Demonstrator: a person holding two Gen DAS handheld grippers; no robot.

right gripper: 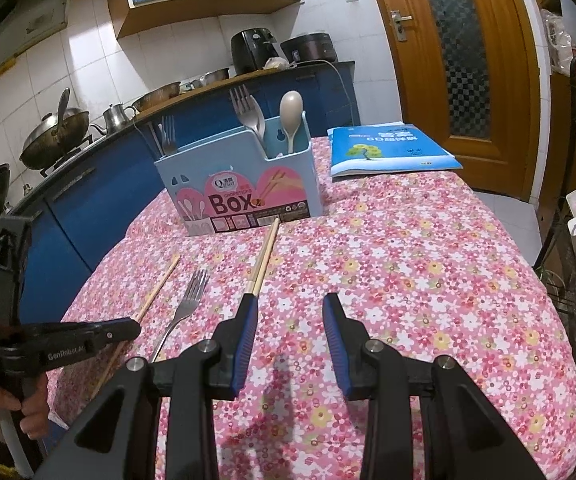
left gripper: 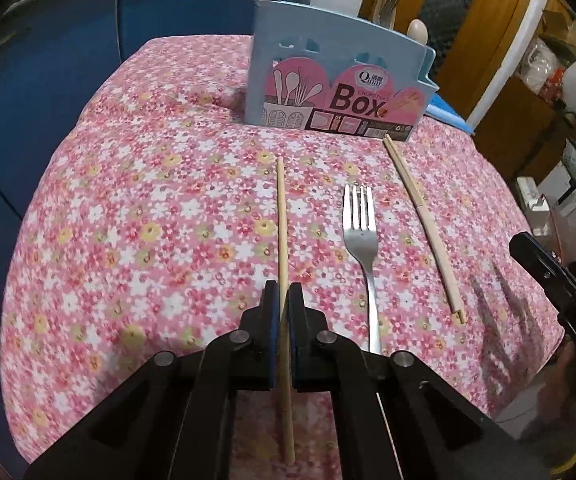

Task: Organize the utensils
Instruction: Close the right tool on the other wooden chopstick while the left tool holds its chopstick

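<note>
Left gripper (left gripper: 283,292) fingers clamp a single chopstick (left gripper: 281,216) — right gripper (right gripper: 290,304) fingers spread, holding nothing.

Blue utensil box (left gripper: 340,80), upright. Before it, flat: single chopstick (left gripper: 281,216), steel fork (left gripper: 362,240), chopstick pair (left gripper: 424,224).

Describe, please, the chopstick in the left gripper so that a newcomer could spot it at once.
Start at the blue utensil box on the floral tablecloth. In front of it lie a fork and a pair of chopsticks. The single chopstick lies left of the fork, alone and pinched in the left gripper.
</note>
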